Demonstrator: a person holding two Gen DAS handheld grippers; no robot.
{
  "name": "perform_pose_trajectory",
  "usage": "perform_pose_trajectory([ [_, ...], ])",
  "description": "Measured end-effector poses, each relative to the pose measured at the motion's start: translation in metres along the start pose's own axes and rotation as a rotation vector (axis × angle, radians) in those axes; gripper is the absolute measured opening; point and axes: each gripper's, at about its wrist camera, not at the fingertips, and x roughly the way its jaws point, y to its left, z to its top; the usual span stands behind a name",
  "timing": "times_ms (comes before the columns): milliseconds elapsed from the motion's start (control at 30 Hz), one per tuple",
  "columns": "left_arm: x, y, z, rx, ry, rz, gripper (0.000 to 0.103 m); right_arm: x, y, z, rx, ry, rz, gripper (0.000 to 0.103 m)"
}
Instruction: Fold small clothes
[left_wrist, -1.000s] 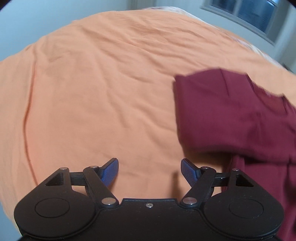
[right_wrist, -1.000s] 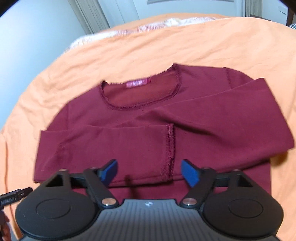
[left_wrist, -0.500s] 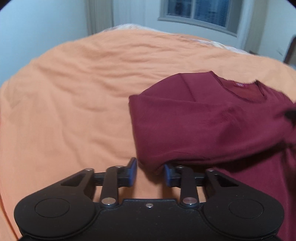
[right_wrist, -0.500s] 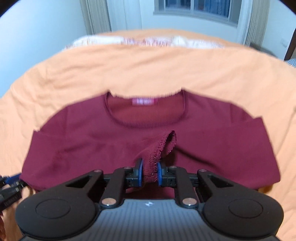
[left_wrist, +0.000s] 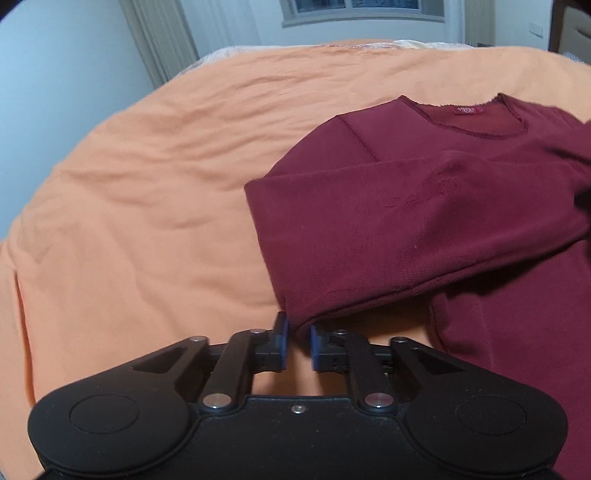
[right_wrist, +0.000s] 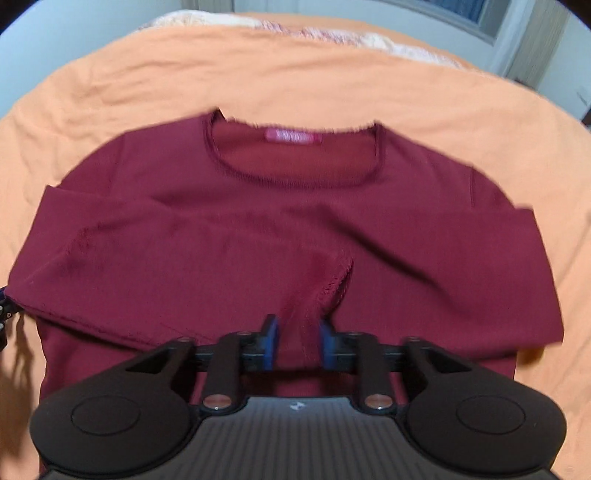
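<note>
The maroon long-sleeved top lies face up on the orange bedsheet of a bed, neckline and pink neck label on the far side from both cameras. Both sleeves are folded inward across the chest of the top. The step in hand appears to be adjustment of the sleeve lying on top. The right tongs are clenched on the frayed cuff of that sleeve, near the centre of the top; the cuff is bunched and raised between the blue pads. The left tongs are nearly closed at the folded sleeve corner on the top's left edge; fabric sits between the pads, so a pinch is judged likely, though contact is not fully visible. Next move, as a judgement: with 2 holds on 1 sleeve, keep the sleeve taut between cuff and fold, lay it flat across the chest, then release. After that, the lower hem of the top must be brought toward the neckline. Risk: uneven tension will drag the sleeve beneath out of line.
</note>
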Motion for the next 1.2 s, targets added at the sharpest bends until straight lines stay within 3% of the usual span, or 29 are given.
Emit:
perform_pose_trajectory([
  [33, -0.001, 0.003, -0.002, -0.021, 0.01, -0.007, 0.029, -0.002, -0.002, -0.004, 0.018, 0.002, 0.005, 0.068],
  [67, -0.004, 0.007, -0.007, -0.046, 0.008, -0.008, 0.052, -0.005, -0.004, -0.009, 0.032, -0.002, 0.016, 0.092],
  [100, -0.008, 0.011, -0.012, -0.066, -0.005, -0.01, 0.081, -0.01, -0.006, -0.017, 0.045, -0.005, 0.021, 0.1],
  [167, -0.02, 0.017, -0.026, -0.091, -0.048, -0.008, 0.093, -0.017, -0.01, -0.034, 0.043, 0.013, 0.0, 0.103],
  [333, -0.044, 0.018, -0.054, -0.082, -0.013, -0.038, 0.094, -0.043, -0.031, -0.094, 0.088, 0.072, -0.06, 0.103],
  [400, -0.054, 0.015, -0.063, -0.097, 0.011, -0.079, 0.101, -0.054, -0.045, -0.12, 0.137, 0.091, -0.092, 0.103],
  [467, -0.059, 0.01, -0.072, -0.125, 0.069, -0.161, 0.102, -0.064, -0.06, -0.145, 0.185, 0.111, -0.14, 0.103],
  [567, -0.064, 0.004, -0.085, -0.226, 0.184, -0.342, 0.102, -0.074, -0.088, -0.179, 0.267, 0.15, -0.196, 0.103],
  [700, -0.077, -0.013, -0.097, -0.246, 0.244, -0.41, 0.102, -0.089, -0.119, -0.213, 0.396, 0.147, -0.143, 0.103],
  [800, -0.083, -0.029, -0.105, -0.207, 0.282, -0.376, 0.102, -0.09, -0.126, -0.229, 0.412, 0.147, -0.079, 0.102],
  [833, -0.086, -0.034, -0.107, -0.202, 0.296, -0.366, 0.102, -0.091, -0.125, -0.232, 0.398, 0.137, -0.075, 0.101],
  [1000, -0.101, -0.056, -0.117, -0.219, 0.344, -0.333, 0.102, -0.091, -0.123, -0.234, 0.249, 0.096, -0.053, 0.076],
  [1100, -0.11, -0.067, -0.127, -0.224, 0.362, -0.302, 0.101, -0.089, -0.123, -0.234, 0.183, 0.099, 0.01, 0.051],
  [1133, -0.112, -0.069, -0.129, -0.234, 0.361, -0.289, 0.1, -0.089, -0.123, -0.233, 0.158, 0.102, 0.028, 0.036],
  [1167, -0.115, -0.071, -0.131, -0.249, 0.363, -0.275, 0.094, -0.091, -0.121, -0.233, 0.133, 0.101, 0.039, 0.019],
  [1200, -0.118, -0.071, -0.132, -0.27, 0.356, -0.267, 0.084, -0.094, -0.121, -0.234, 0.107, 0.09, 0.042, 0.014],
])
